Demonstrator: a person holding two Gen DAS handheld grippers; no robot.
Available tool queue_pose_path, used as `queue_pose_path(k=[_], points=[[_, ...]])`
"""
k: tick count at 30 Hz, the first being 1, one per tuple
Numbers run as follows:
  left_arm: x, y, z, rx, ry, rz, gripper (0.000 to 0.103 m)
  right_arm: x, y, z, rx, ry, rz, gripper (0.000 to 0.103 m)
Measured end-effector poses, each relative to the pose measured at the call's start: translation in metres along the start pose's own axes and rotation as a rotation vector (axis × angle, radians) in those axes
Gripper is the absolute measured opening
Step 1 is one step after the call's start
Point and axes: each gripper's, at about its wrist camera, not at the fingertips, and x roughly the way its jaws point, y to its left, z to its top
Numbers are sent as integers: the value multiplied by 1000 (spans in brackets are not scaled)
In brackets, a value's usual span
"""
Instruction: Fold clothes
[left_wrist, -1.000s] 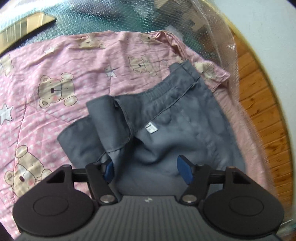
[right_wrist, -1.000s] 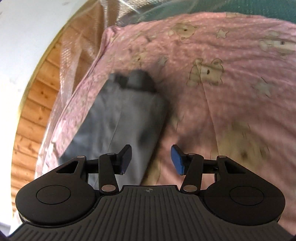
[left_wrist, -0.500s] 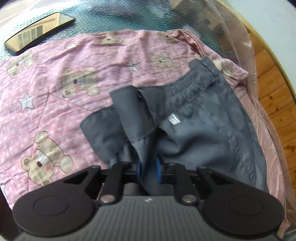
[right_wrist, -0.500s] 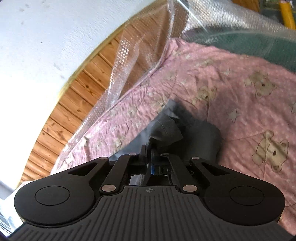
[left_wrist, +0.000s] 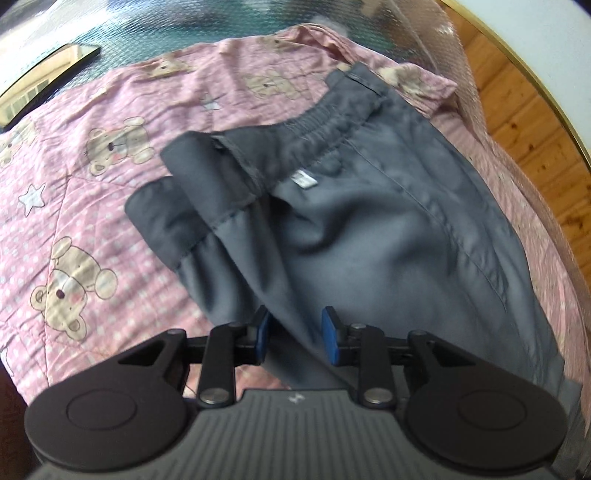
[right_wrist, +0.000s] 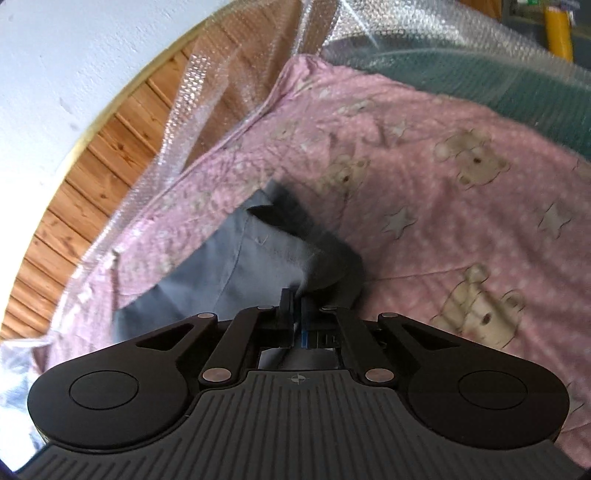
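Grey shorts (left_wrist: 369, 229) lie rumpled on a pink bear-print sheet (left_wrist: 110, 166), elastic waistband away from the left camera, white label showing inside. Left gripper (left_wrist: 295, 334) — released, fingers apart with a fold of fabric running between them. Right gripper (right_wrist: 295, 321) — clenched on the shorts' edge (right_wrist: 258, 258). Bubble wrap (right_wrist: 221, 122) hangs at the sheet's edge; wooden floor (right_wrist: 92, 177) beyond.

Pink blanket (left_wrist: 110, 206) left of my gray shorts (left_wrist: 388, 229) lies open; bubble wrap (right_wrist: 207, 122) rises along their far side, phone (left_wrist: 44, 81) beyond.
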Motion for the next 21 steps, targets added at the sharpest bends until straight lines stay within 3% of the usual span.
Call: queue_pose_path(k=[3, 6, 8, 9, 10, 12, 14, 17, 18, 19, 21], points=[[-1, -10, -6, 44, 15, 0, 32, -3, 4, 2, -42, -21, -49, 0], [-3, -16, -13, 63, 19, 19, 33, 14, 1, 0, -108, 50, -82, 0], [-8, -18, -16, 58, 12, 23, 36, 10, -9, 6, -100, 43, -9, 10], [-10, -18, -18, 54, 8, 25, 38, 3, -13, 10, -97, 21, 26, 29], [-12, -18, -21, 41, 4, 25, 40, -4, -18, 14, -94, 0, 62, 63], [-14, -18, -25, 15, 4, 27, 41, -11, -23, 21, -152, -51, 66, 93], [-13, -19, -29, -2, 11, 37, 42, -3, -25, 29, -212, -24, 68, 93], [-11, -28, -34, 4, 25, 61, 42, 23, -30, 34, -229, 124, 164, 91], [-14, -32, -34, 5, 17, 58, 42, 32, -32, 35, -233, 176, 197, 63], [-18, -35, -34, 5, 8, 54, 42, 37, -31, 36, -243, 236, 237, 24], [-24, -42, -34, 6, -10, 48, 42, 26, -24, 45, -234, 312, 327, 16]])
